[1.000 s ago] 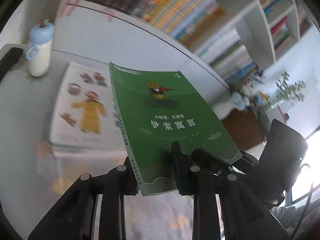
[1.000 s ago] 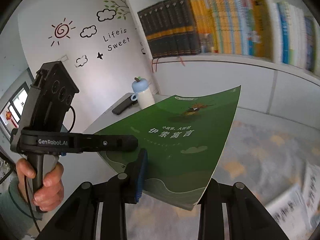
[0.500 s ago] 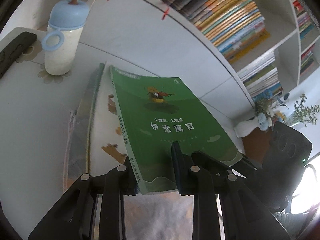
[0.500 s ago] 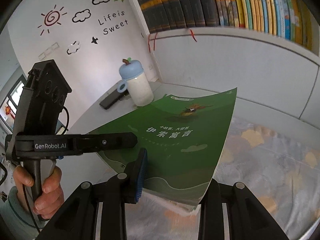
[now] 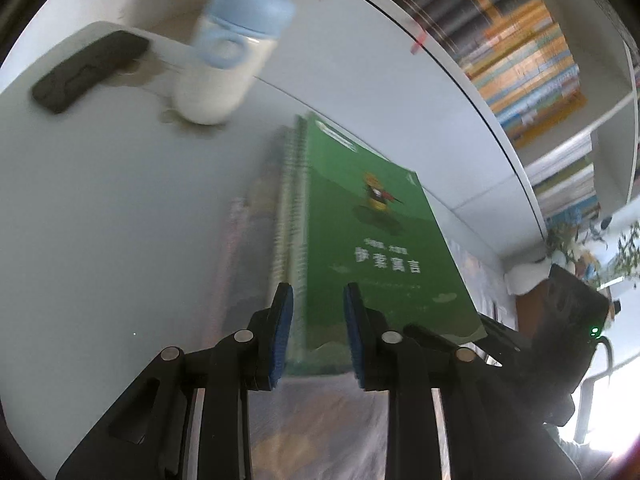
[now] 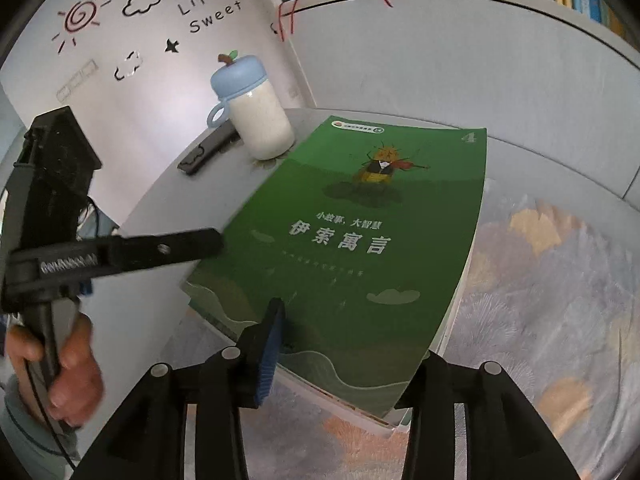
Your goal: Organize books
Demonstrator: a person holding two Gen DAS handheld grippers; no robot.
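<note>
One green book [image 6: 360, 240] sits on top of the stack [image 5: 280, 216] at this moment, so I judge the placing step close to complete; I see no other loose books in either view, so I cannot say what remains.

Tool state: the left gripper [image 5: 318, 332] has its jaws opening, with the book's spine edge between the blue pads; the pads appear clear of the cover, so I read the hold as let go. The right gripper [image 6: 340, 344] also has its jaws opening, straddling the book's near corner without pressing on it.

Location: in the right wrist view the book lies at centre, with the white bottle with a blue lid [image 6: 256, 120] at 11 o'clock from it and a black remote-like object [image 6: 208, 148] just beside the bottle. The patterned cloth [image 6: 560, 280] spreads at 3 o'clock.

Appearance: a thin softcover, flat, cover up, printed with white characters and a small cartoon figure. It covers the books beneath, roughly square with them.
</note>
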